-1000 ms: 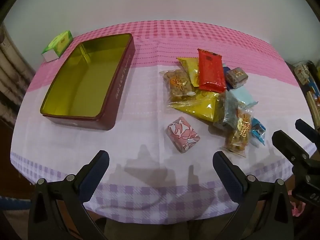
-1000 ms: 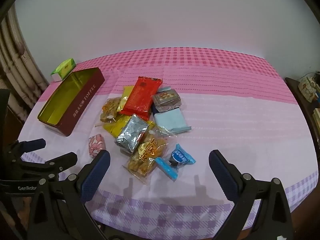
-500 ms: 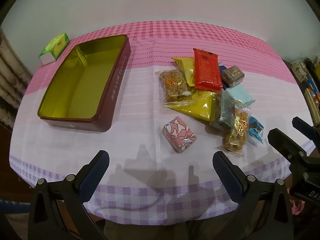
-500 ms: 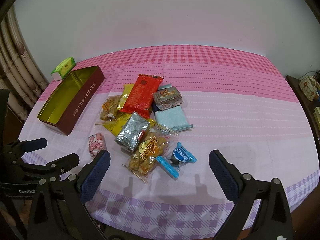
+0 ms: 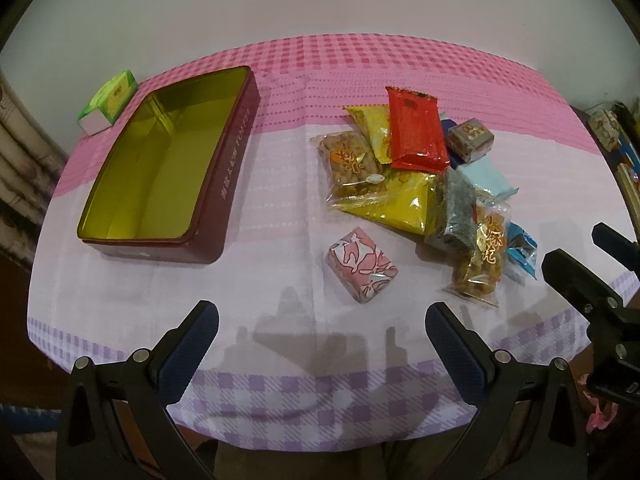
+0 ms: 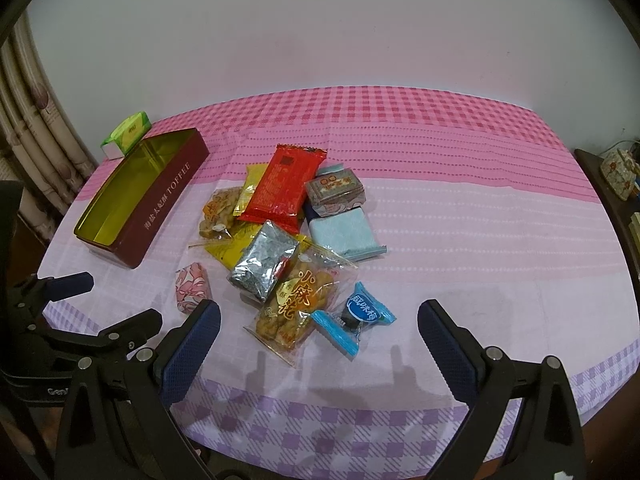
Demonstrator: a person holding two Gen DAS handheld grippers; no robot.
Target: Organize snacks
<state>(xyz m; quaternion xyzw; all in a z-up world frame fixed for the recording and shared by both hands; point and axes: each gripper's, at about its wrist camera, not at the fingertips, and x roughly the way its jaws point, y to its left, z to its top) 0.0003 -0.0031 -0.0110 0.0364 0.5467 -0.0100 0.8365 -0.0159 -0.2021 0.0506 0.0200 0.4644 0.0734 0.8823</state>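
Maroon metal forms the outside of the open toffee tin [image 5: 224, 184], whose gold interior is seen empty; it is placed on the left part of the checked tablecloth [image 5: 280, 400], with a small green box [image 5: 114, 94] just beyond its far corner. The snacks are heaped well to the right of the tin: a red packet [image 5: 416, 132] is laid on top, overlapping a yellow sachet [image 5: 372, 128] and a clear bag of fried twists [image 5: 350, 160], while a larger yellow pouch [image 5: 400, 204] is spread beneath them. A small wrapped cube [image 6: 336, 192] is set against the red packet's right side, with a pale blue packet [image 6: 344, 236] just in front of it. A silver foil pack [image 6: 264, 264] is leaned over a second clear bag of twists [image 6: 296, 308], and a blue-wrapped candy [image 6: 356, 320] is found beside that bag. A pink patterned parcel [image 5: 362, 264] is lying apart from the heap, nearest the left gripper [image 5: 322, 332], whose jaws are held wide apart over bare cloth. The right gripper [image 6: 320, 336] is likewise spread wide, poised just short of the twists bag and candy, with nothing gripped
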